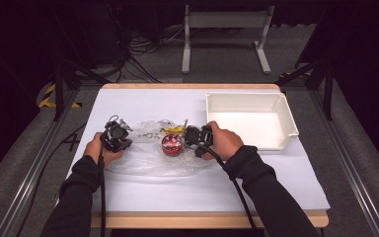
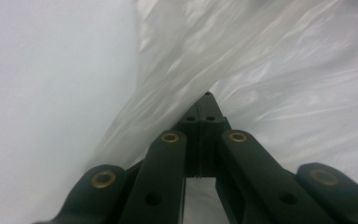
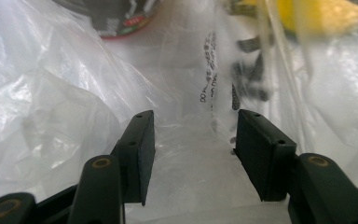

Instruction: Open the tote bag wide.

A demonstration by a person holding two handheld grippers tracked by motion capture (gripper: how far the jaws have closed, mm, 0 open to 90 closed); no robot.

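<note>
A clear plastic bag (image 1: 150,160) lies crumpled on the white table (image 1: 202,190). On it, or inside it, are a red round part (image 1: 171,143), a yellow piece (image 1: 173,129) and several small dark bits. My left gripper (image 1: 121,133) is at the bag's left edge. In the left gripper view its jaws (image 2: 207,100) are pressed together with the bag film (image 2: 261,60) pinched at the tips. My right gripper (image 1: 191,135) sits just right of the red part. Its jaws (image 3: 193,135) stand apart over loose film (image 3: 51,107), with the red part (image 3: 121,18) and the yellow piece (image 3: 326,14) ahead.
An empty white bin (image 1: 291,123) stands at the table's back right, close to my right hand. Bare table top (image 2: 51,93) lies left of the bag. Beyond the table are a dark floor, cables and a metal stand.
</note>
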